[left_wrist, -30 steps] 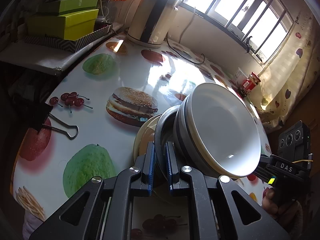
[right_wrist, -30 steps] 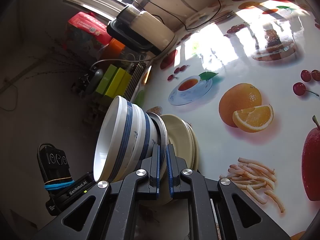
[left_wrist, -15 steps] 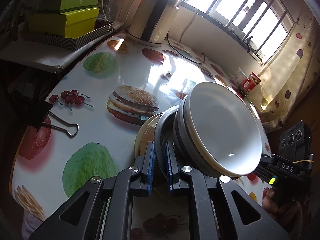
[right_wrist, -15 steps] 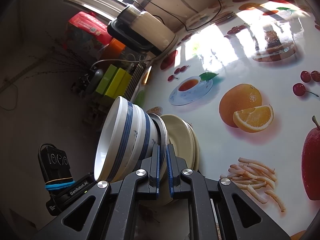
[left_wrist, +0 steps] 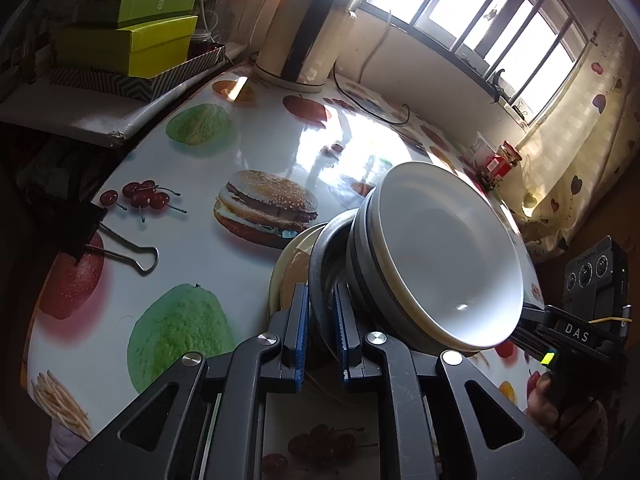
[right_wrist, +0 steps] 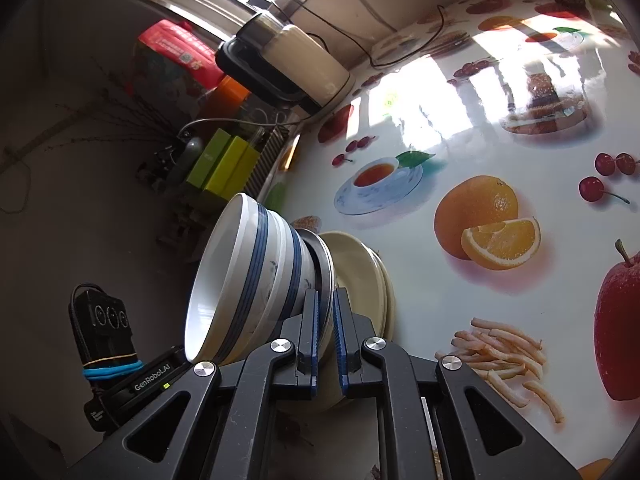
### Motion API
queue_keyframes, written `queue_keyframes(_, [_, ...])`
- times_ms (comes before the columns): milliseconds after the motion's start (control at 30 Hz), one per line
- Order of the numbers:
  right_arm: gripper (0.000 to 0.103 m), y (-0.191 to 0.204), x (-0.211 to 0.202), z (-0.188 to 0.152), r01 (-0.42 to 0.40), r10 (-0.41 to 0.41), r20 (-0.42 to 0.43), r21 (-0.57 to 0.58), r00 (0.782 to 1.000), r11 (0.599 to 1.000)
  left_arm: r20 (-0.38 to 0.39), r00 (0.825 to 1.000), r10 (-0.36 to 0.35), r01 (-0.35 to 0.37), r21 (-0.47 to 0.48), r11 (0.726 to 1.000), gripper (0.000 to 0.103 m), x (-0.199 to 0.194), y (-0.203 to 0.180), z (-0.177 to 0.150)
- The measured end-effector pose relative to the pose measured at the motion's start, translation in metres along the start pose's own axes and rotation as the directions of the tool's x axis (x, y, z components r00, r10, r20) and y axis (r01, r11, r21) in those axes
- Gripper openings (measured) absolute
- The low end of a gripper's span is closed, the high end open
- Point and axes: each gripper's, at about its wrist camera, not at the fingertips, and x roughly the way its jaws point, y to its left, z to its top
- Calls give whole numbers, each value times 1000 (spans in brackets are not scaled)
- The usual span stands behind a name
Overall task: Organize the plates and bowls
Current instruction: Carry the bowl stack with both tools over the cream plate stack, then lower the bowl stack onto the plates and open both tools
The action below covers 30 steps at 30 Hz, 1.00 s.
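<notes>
Two nested white bowls with blue bands sit on a metal plate. My left gripper is shut on the near rim of the metal plate. My right gripper is shut on the opposite rim of the same plate. Together they hold the plate with the bowls just above a stack of cream plates on the table. The bowls' underside and the plate's middle are hidden.
The table wears a glossy fruit-and-food print cloth. A binder clip lies at the left edge. A kettle, green boxes and a small red jar stand at the back.
Both grippers and the plate with its bowls have barely moved; the hold is the same.
</notes>
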Motion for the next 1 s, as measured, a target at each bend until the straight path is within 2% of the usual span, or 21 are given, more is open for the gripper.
queue_keyframes(233, [15, 2, -4, -1, 28, -28, 11, -15, 1000, 999, -3, 1000, 20, -20, 16, 1000, 15, -4, -3, -2])
queue_keyframes(433, [24, 8, -11, -4, 68, -66, 29, -60, 997, 996, 7, 999, 44, -44, 34, 998, 21, -12, -5, -5])
queue_keyframes(567, [30, 13, -17, -8, 92, -89, 44, -94, 995, 991, 34, 996, 84, -86, 76, 993, 30, -20, -11, -7])
queue_keyframes(767, [36, 21, -23, -17, 118, -112, 50, -140, 992, 983, 49, 995, 90, -95, 97, 991, 30, -28, -17, -12])
queue_keyframes(833, [39, 25, -25, -21, 128, -121, 54, -166, 991, 978, 60, 993, 99, -105, 114, 988, 32, -32, -20, -15])
queue_keyframes(900, [41, 29, -29, -24, 142, -132, 64, -185, 989, 972, 73, 992, 104, -112, 126, 986, 39, -36, -24, -19])
queue_keyframes(1000, [42, 32, -34, -28, 152, -138, 80, -203, 987, 967, 78, 993, 92, -101, 130, 986, 39, -40, -27, -23])
